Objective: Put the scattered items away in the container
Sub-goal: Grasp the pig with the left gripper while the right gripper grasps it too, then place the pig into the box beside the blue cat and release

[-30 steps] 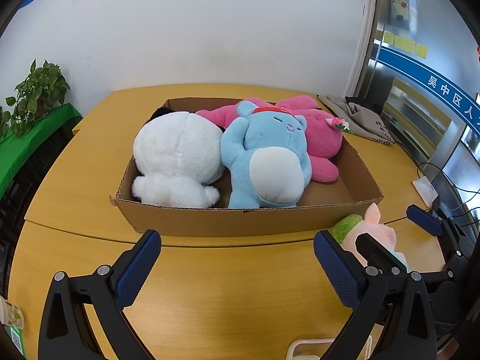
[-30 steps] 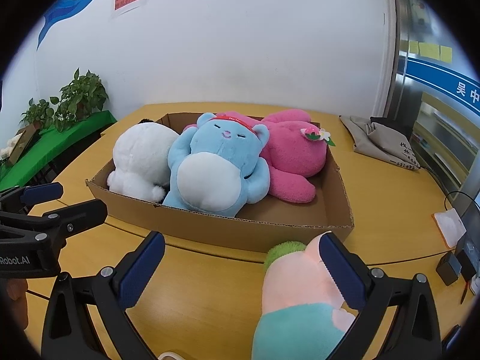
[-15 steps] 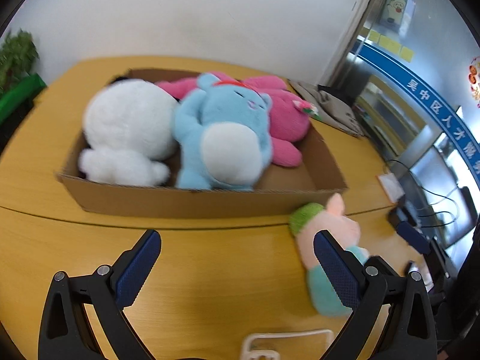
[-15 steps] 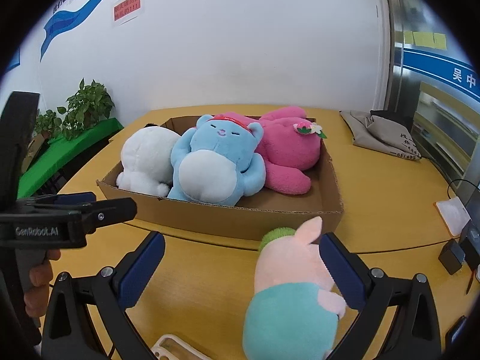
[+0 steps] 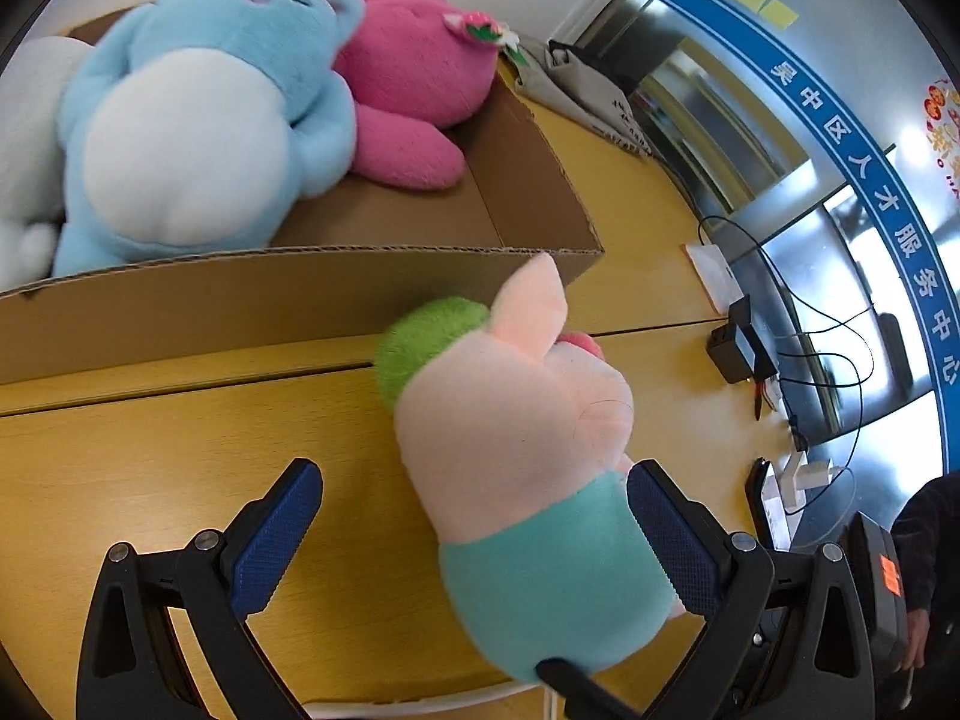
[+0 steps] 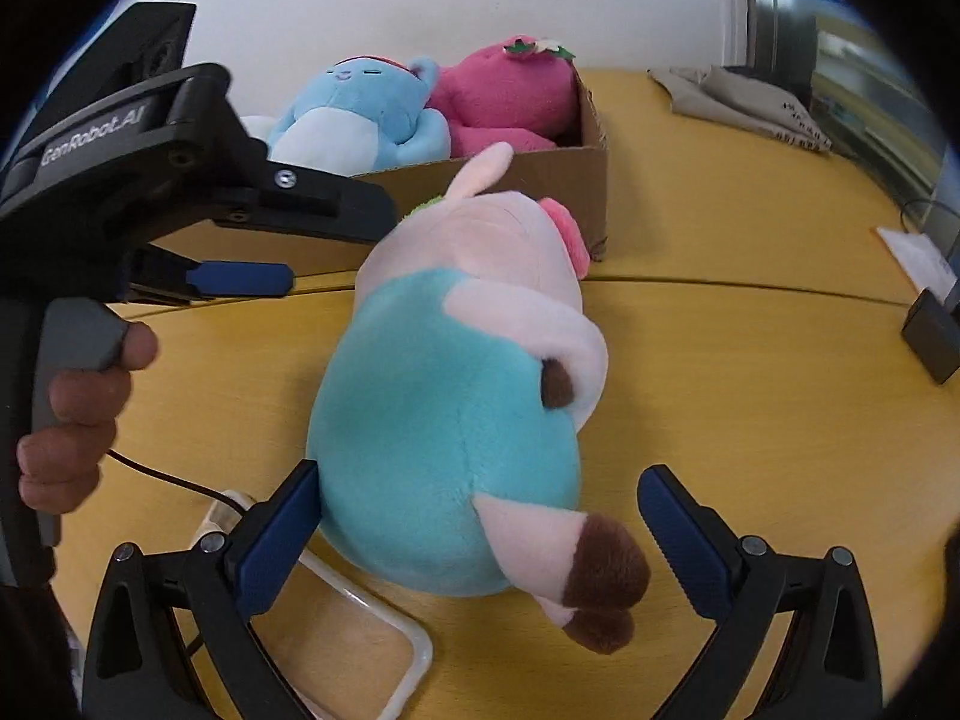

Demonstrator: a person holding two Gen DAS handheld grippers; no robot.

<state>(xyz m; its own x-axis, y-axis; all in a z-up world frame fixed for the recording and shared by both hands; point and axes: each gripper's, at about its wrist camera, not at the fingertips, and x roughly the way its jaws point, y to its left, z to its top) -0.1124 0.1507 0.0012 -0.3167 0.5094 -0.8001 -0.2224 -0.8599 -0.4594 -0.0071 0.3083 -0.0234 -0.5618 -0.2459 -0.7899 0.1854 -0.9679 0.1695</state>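
Only right wrist view shows hand gripping left gripper.

Left claw gapes around pink pig plush lying beside the cardboard box

On the table, just in front of the cardboard box: the pig plush, lying with head toward the box's near wall. In the box, side by side: bear plush left, strawberry plush right. Right of the box, behind: folded cloth. Around the pig: both grippers, left gripper and right gripper, spread wide.
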